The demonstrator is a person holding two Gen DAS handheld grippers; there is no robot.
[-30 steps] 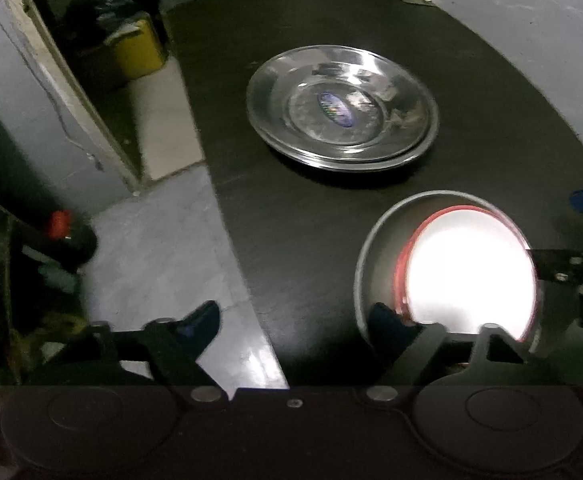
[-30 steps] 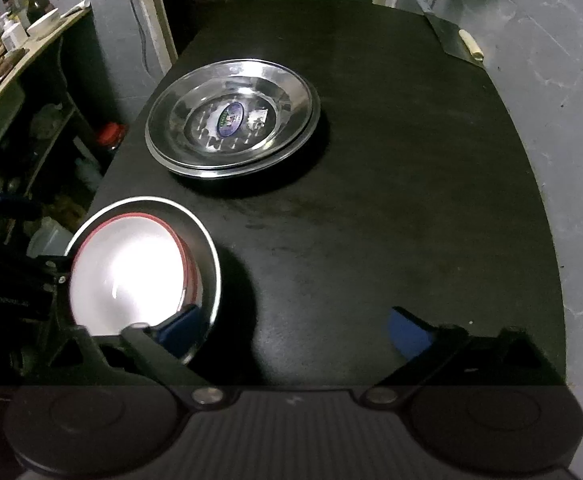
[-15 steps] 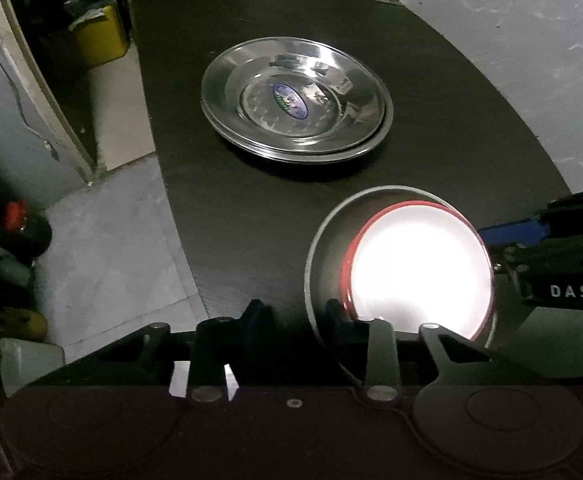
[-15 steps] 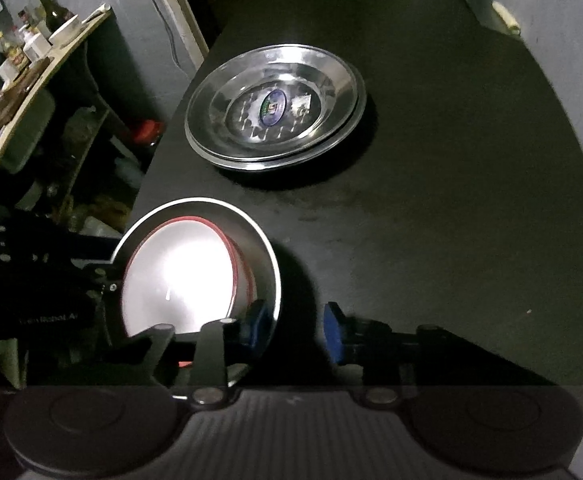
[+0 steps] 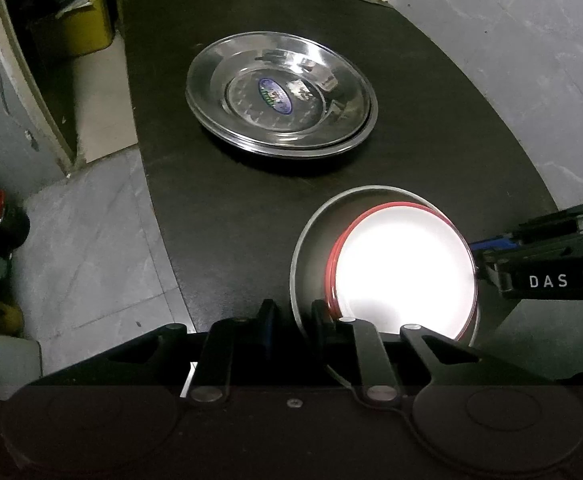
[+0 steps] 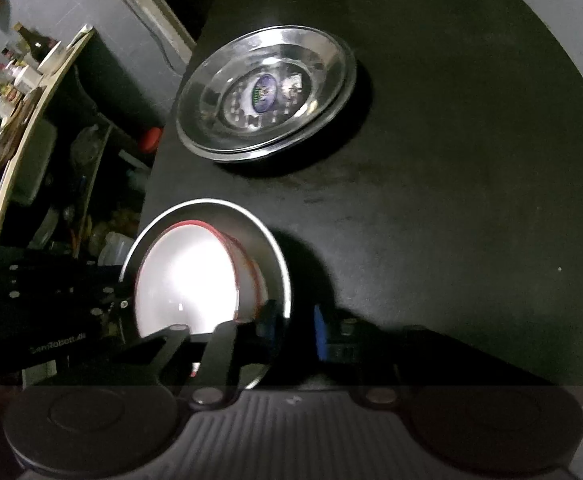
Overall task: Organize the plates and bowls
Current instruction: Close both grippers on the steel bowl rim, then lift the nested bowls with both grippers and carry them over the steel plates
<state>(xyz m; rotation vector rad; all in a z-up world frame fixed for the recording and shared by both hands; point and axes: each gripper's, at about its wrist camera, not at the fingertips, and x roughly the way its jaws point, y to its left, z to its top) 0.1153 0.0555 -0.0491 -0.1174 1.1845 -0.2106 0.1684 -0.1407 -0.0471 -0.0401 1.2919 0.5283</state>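
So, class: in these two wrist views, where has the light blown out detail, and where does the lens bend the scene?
Left wrist view: the white bowl is overexposed to a featureless glow, and the black table edge bows with the fisheye. Right wrist view: same glare on the bowl, a dark shadow beside the steel bowl, and reflections streaking the steel plates.

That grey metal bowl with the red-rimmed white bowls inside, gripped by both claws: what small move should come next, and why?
Probably a gentle, level lift. The left claw and right claw, whose jaws have just been closing, each pinch the grey metal bowl's rim on opposite sides. The stacked steel plates lie beyond it on the black table.
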